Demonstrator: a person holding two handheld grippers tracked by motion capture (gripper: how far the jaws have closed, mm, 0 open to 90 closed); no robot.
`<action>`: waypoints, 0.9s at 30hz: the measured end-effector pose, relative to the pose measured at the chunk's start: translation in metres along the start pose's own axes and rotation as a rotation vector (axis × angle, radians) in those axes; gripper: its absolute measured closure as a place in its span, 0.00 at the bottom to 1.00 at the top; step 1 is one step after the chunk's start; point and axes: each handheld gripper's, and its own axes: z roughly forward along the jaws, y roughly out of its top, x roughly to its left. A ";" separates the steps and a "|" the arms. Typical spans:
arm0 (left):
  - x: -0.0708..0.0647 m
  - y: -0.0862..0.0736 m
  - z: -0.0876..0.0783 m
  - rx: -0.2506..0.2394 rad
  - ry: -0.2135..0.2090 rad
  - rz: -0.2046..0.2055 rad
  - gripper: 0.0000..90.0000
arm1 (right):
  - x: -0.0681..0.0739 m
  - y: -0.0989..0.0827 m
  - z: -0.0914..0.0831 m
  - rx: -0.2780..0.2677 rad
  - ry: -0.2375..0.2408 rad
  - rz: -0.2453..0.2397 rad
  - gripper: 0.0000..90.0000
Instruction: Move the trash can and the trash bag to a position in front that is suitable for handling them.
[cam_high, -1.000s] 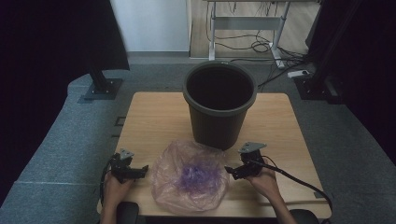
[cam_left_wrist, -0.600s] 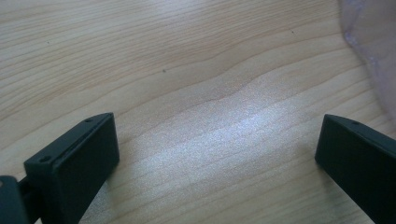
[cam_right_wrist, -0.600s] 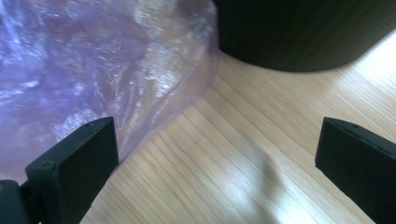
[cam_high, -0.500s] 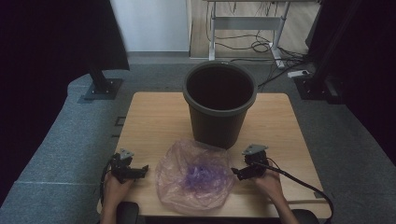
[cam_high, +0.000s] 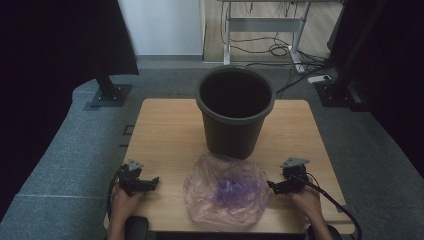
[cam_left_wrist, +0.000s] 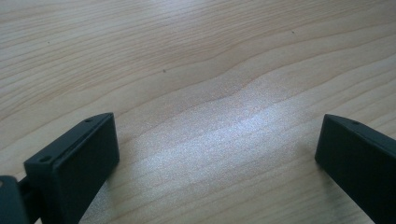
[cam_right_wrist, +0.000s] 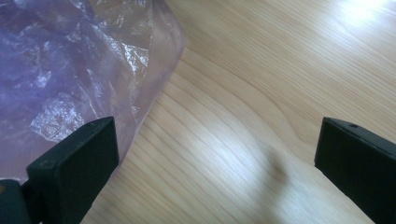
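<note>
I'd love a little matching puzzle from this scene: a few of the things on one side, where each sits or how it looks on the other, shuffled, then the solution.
Things:
1. bucket
2. plastic bag
3. left gripper
4. right gripper

Descriptions:
A. crumpled, see-through pinkish film with purple inside, lying at the near edge of the table
B. open, beside the bag's edge
C. dark, upright, standing at the middle of the table beyond the bag
D. open over bare wood, apart from the bag

Pairs: 1-C, 2-A, 3-D, 4-B
</note>
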 end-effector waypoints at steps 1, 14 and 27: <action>0.000 0.000 0.000 0.000 0.000 0.000 0.00 | -0.003 -0.002 -0.003 -0.002 -0.007 0.009 0.00; 0.000 0.000 0.000 0.000 0.001 -0.002 0.00 | -0.004 -0.007 -0.044 -0.078 0.014 0.067 0.00; 0.000 0.000 0.000 0.000 0.002 -0.003 0.00 | 0.066 0.038 -0.010 -0.069 0.140 -0.062 0.00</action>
